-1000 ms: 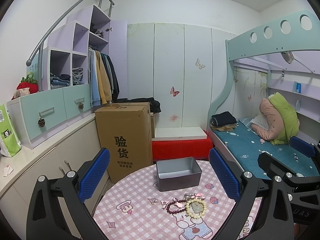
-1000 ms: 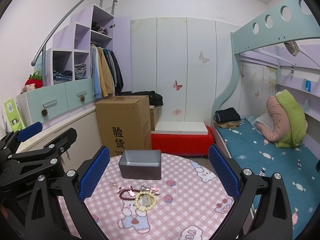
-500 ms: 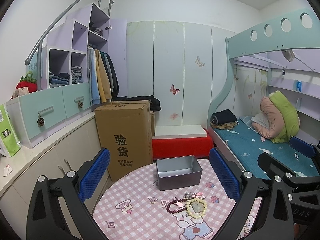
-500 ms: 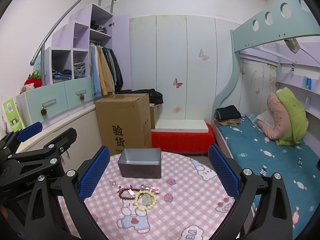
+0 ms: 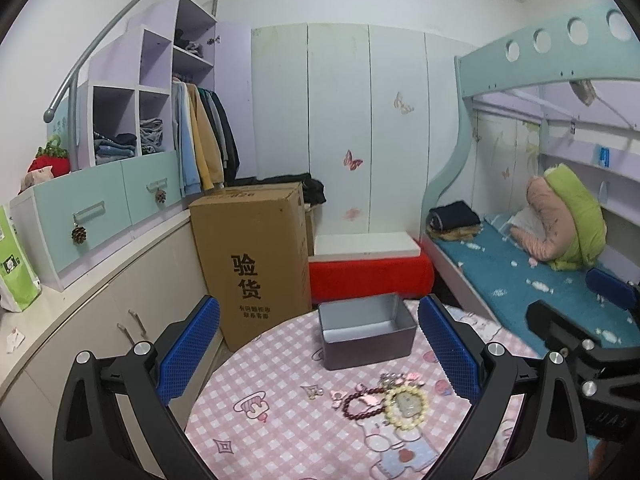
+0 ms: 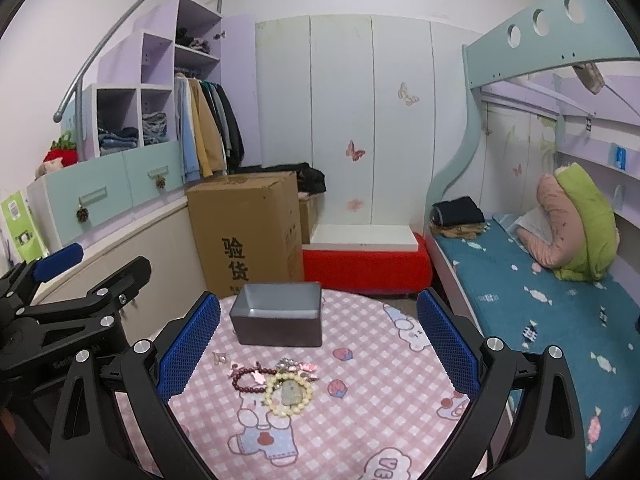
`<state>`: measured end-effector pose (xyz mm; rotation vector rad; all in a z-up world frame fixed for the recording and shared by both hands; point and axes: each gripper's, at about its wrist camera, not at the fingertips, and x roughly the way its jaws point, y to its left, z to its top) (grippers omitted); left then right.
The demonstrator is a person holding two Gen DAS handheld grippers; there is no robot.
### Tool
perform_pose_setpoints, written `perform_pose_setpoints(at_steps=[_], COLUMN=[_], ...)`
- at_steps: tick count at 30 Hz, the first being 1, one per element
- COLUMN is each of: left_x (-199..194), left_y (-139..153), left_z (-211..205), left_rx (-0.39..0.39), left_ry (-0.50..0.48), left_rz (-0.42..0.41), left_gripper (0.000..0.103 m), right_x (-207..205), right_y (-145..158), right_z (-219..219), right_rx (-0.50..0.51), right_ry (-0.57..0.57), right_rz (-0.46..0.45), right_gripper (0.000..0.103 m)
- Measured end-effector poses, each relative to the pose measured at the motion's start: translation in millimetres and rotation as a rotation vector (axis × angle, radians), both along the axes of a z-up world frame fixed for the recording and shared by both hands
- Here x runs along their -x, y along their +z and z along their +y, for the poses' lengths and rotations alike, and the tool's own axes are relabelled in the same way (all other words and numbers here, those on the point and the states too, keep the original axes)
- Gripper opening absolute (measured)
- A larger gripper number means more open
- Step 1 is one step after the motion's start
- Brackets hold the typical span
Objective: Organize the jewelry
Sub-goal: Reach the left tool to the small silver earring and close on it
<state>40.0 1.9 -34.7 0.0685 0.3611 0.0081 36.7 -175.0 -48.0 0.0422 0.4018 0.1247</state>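
Jewelry lies in a small cluster at the lower centre of both views: a dark red bead bracelet [image 5: 362,402] touching a pale cream bead bracelet [image 5: 406,406], with small pink and silver pieces [image 6: 296,367] just behind them. Beyond the cluster, toward frame centre, stands an open grey metal box [image 6: 278,314], empty inside. All rest on a pink checked tabletop [image 6: 360,420]. Left gripper [image 5: 320,360] and right gripper [image 6: 318,358] hover above it, blue-padded fingers [image 6: 190,346] spread wide, holding nothing.
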Motion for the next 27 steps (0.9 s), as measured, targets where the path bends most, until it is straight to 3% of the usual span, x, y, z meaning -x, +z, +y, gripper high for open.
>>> perform_pose_setpoints(at_steps=[6,12,15,27], left_x=[-25.0,-57.3,-70.1,-106.7], left_y=[-34.6,-91.9,-117.8,-168.1], left_z=[21.2,52.5,54.7,34.0], left_rx=[-0.052,0.033,0.034,0.029], left_ry=[0.034,0.001,0.002,-0.037], left_rz=[0.064,0.282,0.375,0.523], left_gripper=[0.096,0.096,0.096,0.096], right_x=[-27.6,-57.9,-70.9,-94.4], right_y=[-34.8,-83.7,-106.8,-157.3], right_z=[-6.6,-7.4,-5.6,-10.7], right_rx=[-0.008,0.006,0.013,0.006], right_ry=[-0.009,-0.021,-0.019,-0.021], right_rz=[0.118,0.261,0.325,0.442], right_gripper=[0.096,0.096,0.096,0.096])
